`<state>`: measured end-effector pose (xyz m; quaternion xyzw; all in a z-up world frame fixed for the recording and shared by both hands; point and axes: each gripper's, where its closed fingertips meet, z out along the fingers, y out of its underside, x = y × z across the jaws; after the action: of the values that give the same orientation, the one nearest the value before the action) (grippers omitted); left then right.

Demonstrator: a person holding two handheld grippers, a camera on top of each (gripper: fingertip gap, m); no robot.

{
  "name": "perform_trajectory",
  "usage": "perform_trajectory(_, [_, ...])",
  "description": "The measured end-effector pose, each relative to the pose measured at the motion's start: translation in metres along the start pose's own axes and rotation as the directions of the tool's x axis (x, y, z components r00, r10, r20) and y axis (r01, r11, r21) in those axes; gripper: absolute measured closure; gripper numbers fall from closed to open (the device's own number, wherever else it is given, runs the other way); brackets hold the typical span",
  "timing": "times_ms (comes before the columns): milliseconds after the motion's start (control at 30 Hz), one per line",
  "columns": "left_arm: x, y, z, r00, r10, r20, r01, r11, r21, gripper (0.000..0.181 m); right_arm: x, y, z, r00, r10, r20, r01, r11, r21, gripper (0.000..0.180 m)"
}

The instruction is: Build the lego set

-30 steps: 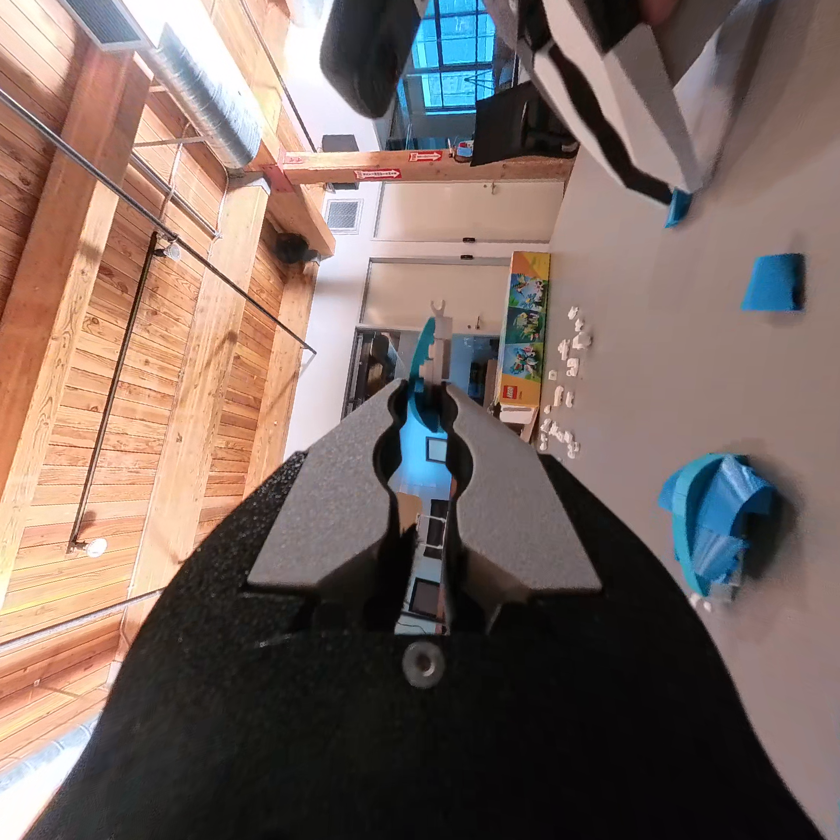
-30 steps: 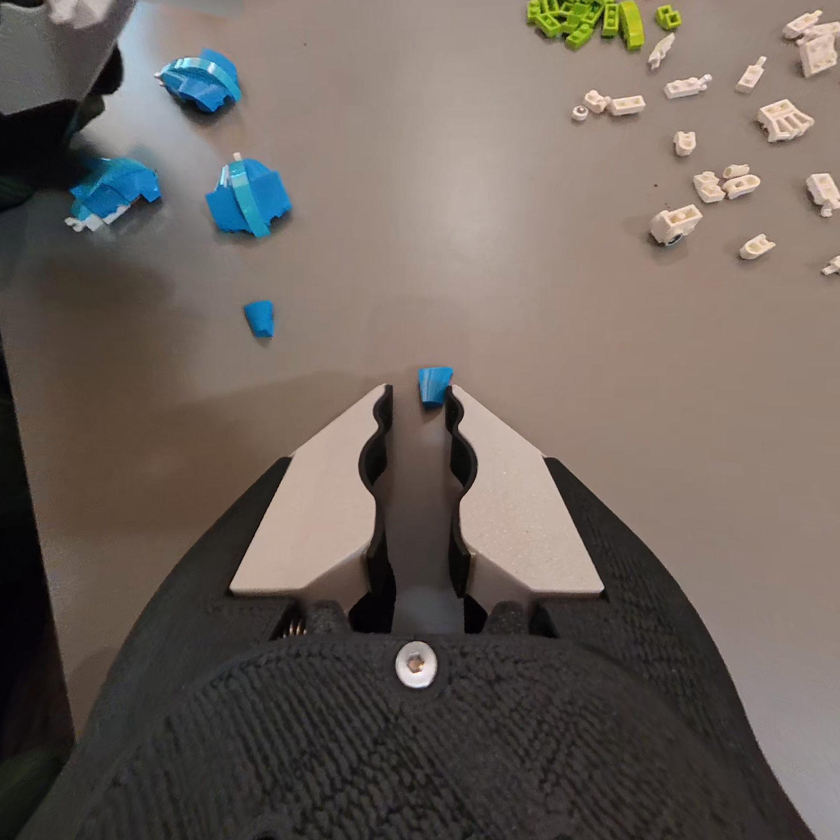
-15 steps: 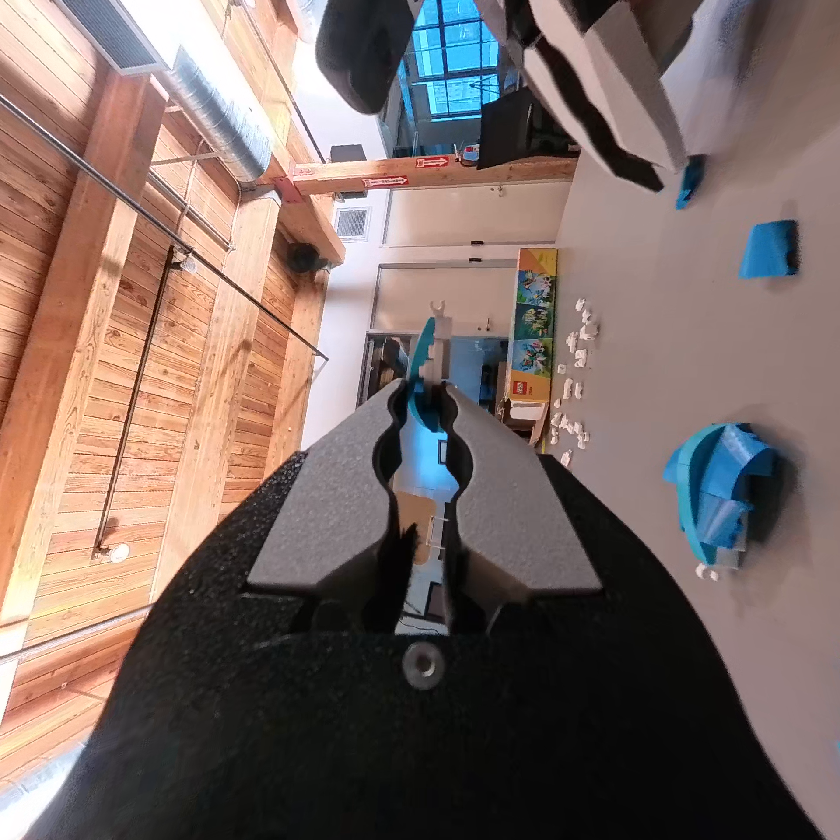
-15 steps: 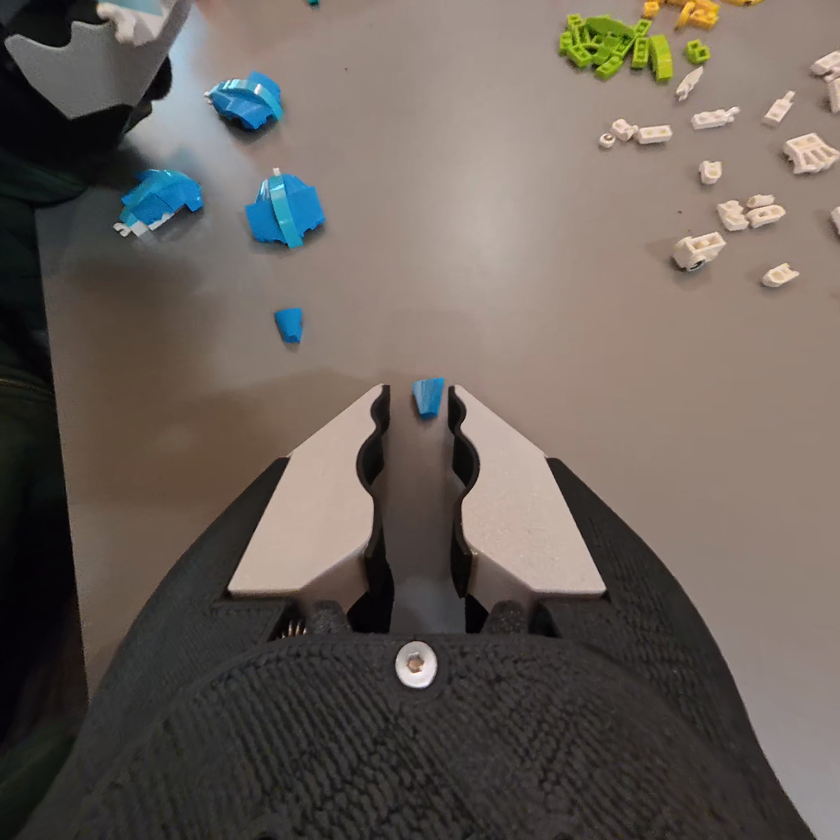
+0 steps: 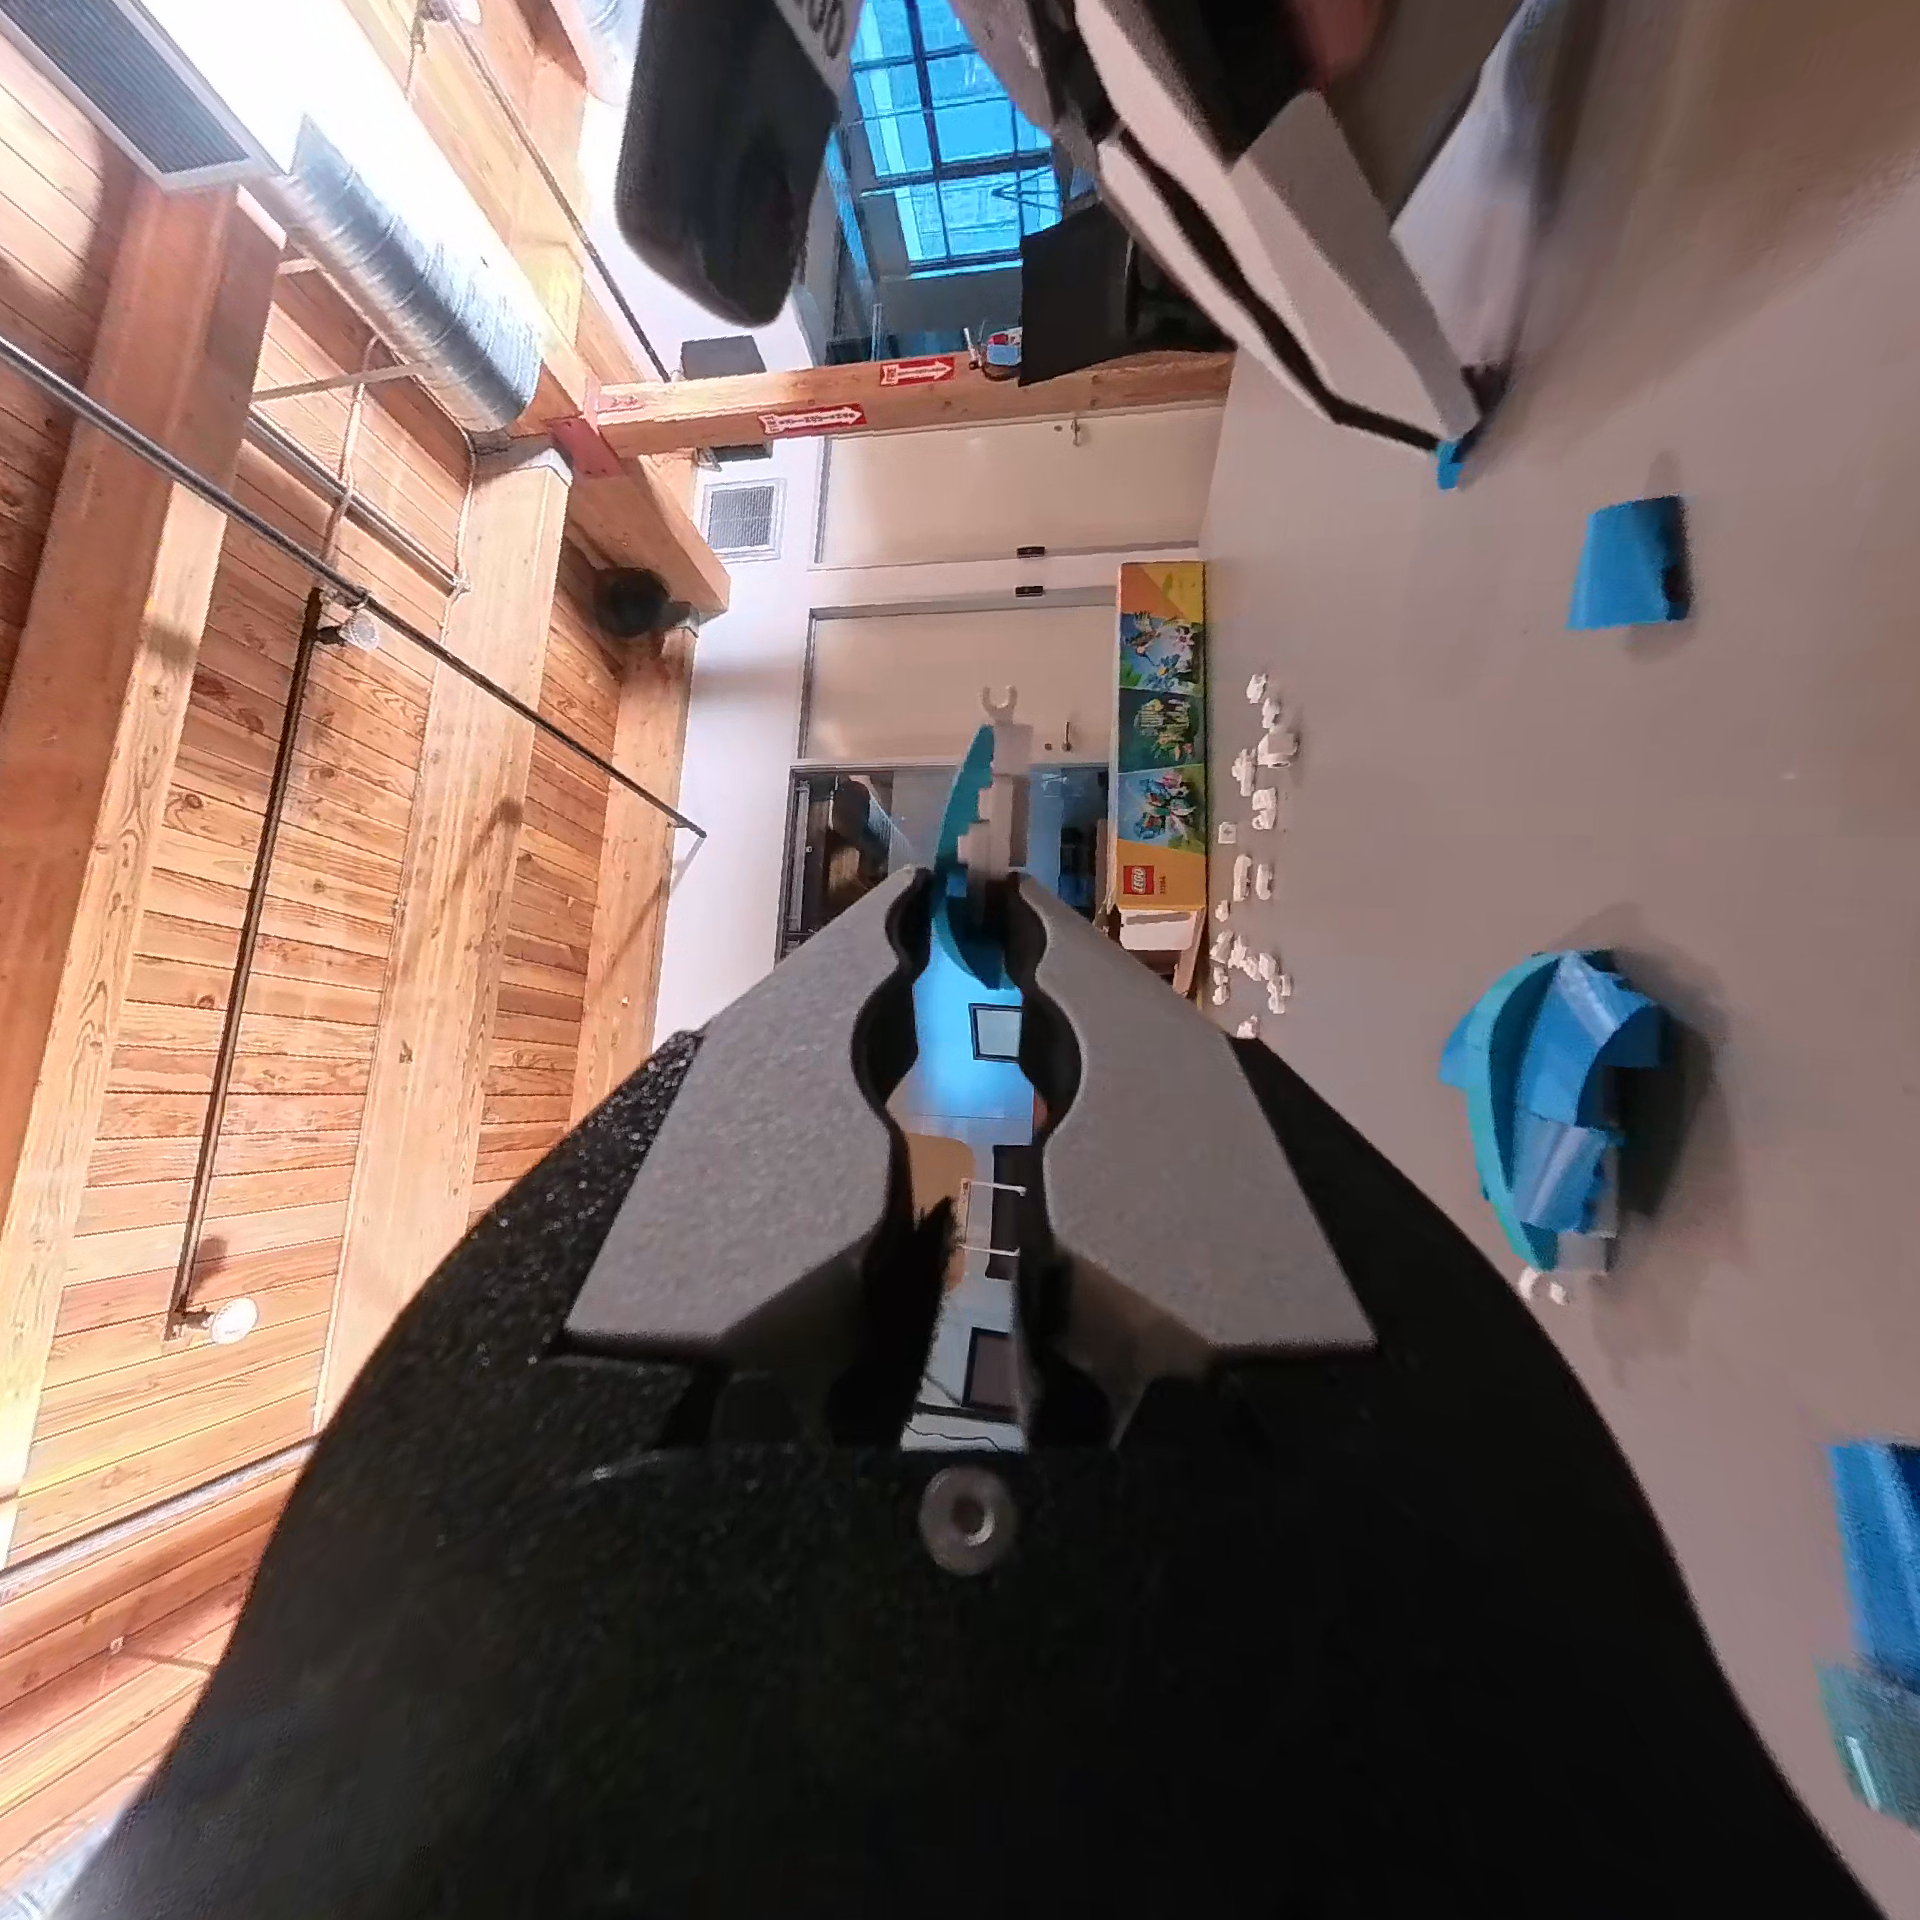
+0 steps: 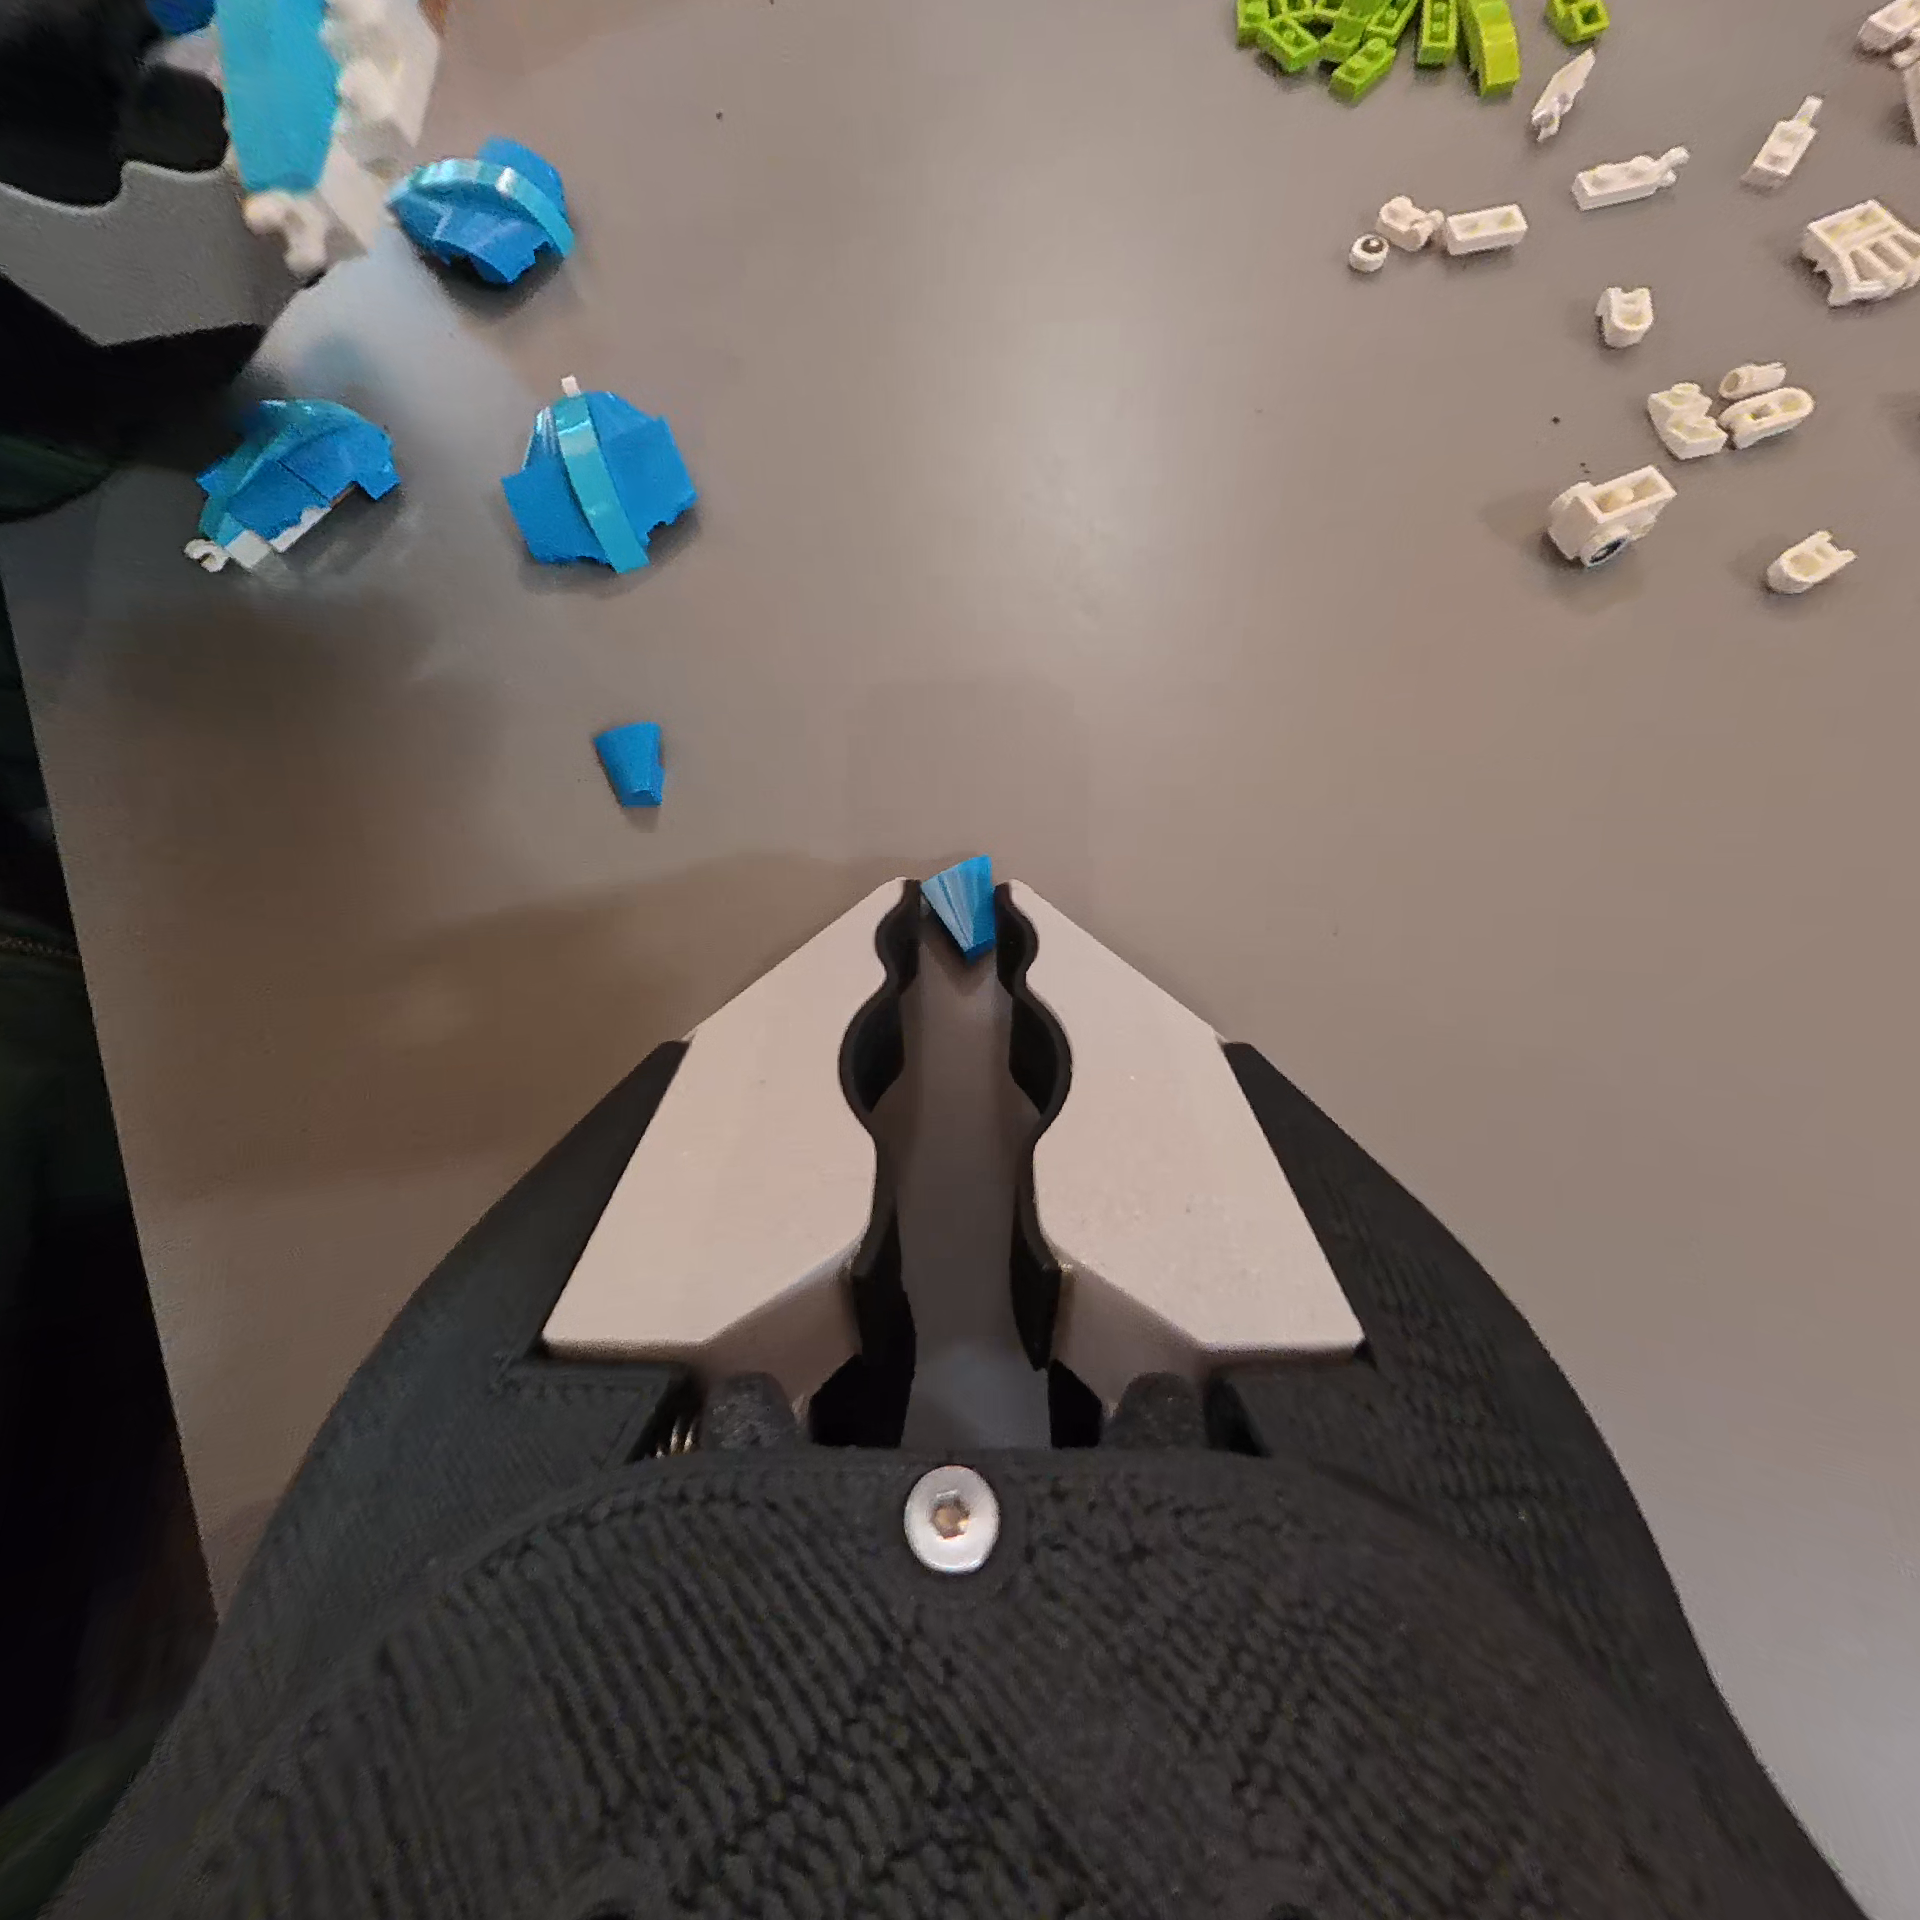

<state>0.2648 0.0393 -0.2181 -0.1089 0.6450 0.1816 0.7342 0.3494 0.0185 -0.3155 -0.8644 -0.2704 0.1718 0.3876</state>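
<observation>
My left gripper (image 5: 971, 883) is shut on a teal-and-white lego assembly (image 5: 987, 790) and holds it up in the air, beside the grey table (image 5: 1455, 831). The assembly also shows at the top left of the right wrist view (image 6: 301, 104). My right gripper (image 6: 958, 902) is down at the table, its jaws closed against a small blue wedge piece (image 6: 961, 909) that sits tilted between the tips. In the left wrist view the right gripper (image 5: 1455, 442) shows at the top right, tips on the table. A second blue wedge (image 6: 631, 764) lies loose to the left.
Three blue sub-assemblies (image 6: 597, 488) (image 6: 296, 478) (image 6: 483, 218) lie at the table's left. White pieces (image 6: 1610, 509) are scattered at the right and green pieces (image 6: 1403, 36) at the far right. A lego box (image 5: 1162, 748) stands at the table's far end.
My right gripper's jaws have closed in on the small blue wedge, which now sits tilted between them. The left gripper with its assembly has come closer in the right wrist view.
</observation>
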Motion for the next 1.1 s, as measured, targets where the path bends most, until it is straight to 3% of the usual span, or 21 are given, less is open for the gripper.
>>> perform_trajectory(300, [0.004,0.003,0.001,0.999,-0.038,-0.035,0.037,0.999,-0.014,0.170,-0.004,-0.007,0.007,0.998,0.047,-0.049,-0.048,0.998,-0.033,0.167])
perform_trajectory(367, [0.005,0.004,0.002,0.994,-0.092,-0.057,0.092,0.996,-0.011,0.170,-0.004,-0.013,0.005,0.998,0.026,-0.050,-0.026,1.000,-0.004,0.151])
perform_trajectory(433, [0.002,-0.002,0.002,0.970,-0.225,-0.093,0.229,0.973,0.033,0.170,-0.016,-0.038,-0.005,0.998,-0.057,-0.009,0.058,0.989,0.136,0.143])
perform_trajectory(500, [-0.009,-0.017,-0.001,0.870,-0.462,-0.173,0.485,0.865,0.129,0.170,-0.044,-0.071,-0.022,0.980,-0.192,0.055,0.163,0.929,0.333,0.136])
perform_trajectory(600, [-0.046,-0.033,-0.011,0.555,-0.758,-0.341,0.830,0.484,0.277,0.170,-0.082,-0.105,-0.046,0.936,-0.316,0.157,0.188,0.823,0.535,0.136])
perform_trajectory(667, [-0.066,-0.039,-0.019,0.374,-0.808,-0.455,0.915,0.242,0.323,0.170,-0.099,-0.120,-0.058,0.909,-0.366,0.197,0.168,0.758,0.630,0.141])
perform_trajectory(767, [-0.084,-0.043,-0.029,0.224,-0.793,-0.566,0.938,0.018,0.346,0.170,-0.118,-0.134,-0.069,0.880,-0.435,0.190,0.185,0.682,0.707,0.151])
perform_trajectory(867, [-0.091,-0.047,-0.036,0.149,-0.761,-0.632,0.934,-0.101,0.343,0.170,-0.128,-0.138,-0.072,0.859,-0.482,0.173,0.220,0.653,0.725,0.165])
perform_trajectory(1100, [-0.083,-0.052,-0.034,0.075,-0.727,-0.682,0.947,-0.163,0.278,0.170,-0.129,-0.135,-0.074,0.845,-0.503,0.181,0.244,0.664,0.707,0.174])
